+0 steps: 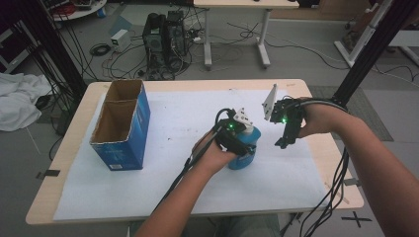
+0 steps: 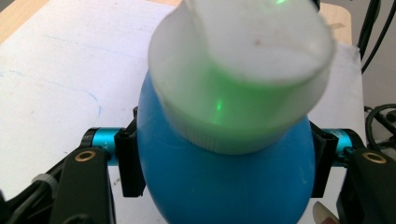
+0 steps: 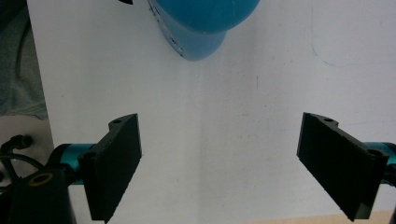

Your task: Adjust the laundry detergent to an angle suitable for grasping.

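The rounded blue plastic bottle has a smooth, softly glossy skin, and its wide white plastic cap looks matt, with fine ribbing around the rim. The white paper sheet over the pale wooden table is matt and faintly pen-marked. At nine o'clock stands an open blue cardboard box, glossy outside and raw brown inside. The right gripper has matt black plastic jaws.
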Tool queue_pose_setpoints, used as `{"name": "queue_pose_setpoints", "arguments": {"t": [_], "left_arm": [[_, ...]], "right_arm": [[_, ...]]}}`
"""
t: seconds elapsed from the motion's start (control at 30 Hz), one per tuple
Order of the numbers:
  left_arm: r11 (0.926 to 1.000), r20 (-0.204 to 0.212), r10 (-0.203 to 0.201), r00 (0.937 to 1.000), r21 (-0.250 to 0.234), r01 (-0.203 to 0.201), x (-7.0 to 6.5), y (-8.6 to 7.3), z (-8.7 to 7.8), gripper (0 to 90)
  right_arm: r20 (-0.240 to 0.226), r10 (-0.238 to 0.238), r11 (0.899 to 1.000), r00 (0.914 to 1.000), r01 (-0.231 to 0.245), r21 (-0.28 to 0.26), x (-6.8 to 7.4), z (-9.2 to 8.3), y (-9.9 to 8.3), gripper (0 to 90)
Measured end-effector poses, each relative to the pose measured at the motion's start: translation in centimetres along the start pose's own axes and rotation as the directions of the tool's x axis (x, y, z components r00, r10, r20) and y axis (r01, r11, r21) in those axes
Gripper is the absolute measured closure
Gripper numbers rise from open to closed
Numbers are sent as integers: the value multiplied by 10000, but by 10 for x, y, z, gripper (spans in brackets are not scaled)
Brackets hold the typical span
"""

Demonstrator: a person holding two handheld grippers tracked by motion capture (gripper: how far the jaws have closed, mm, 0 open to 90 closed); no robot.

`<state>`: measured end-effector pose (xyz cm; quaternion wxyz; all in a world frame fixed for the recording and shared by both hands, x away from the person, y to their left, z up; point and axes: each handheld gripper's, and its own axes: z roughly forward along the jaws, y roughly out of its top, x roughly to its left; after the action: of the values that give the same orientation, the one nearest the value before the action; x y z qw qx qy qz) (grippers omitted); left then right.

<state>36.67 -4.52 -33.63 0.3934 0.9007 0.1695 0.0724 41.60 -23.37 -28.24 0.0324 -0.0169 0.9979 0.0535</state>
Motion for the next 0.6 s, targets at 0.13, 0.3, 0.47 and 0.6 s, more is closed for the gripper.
{"name": "queue_pose_setpoints", "arguments": {"t": [0.13,0.3,0.47,0.6], "left_arm": [[10000,-57,-26,10000,84,27,1,-1,-2,379],[10000,-168,62,9998,71,-61,0,-1,-2,389],[9999,-370,-67,9993,119,72,-3,0,-1,407],[9998,-544,15,9985,221,-3,-3,0,-1,415]], "right_arm": [[-79,194,9998,9998,-195,-97,0,1,0,131],[-5,46,10000,10000,-46,-7,-1,1,-1,131],[-7,69,10000,10000,-69,3,-1,1,0,131],[-1,14,10000,10000,-14,-9,-1,1,1,131]]}}
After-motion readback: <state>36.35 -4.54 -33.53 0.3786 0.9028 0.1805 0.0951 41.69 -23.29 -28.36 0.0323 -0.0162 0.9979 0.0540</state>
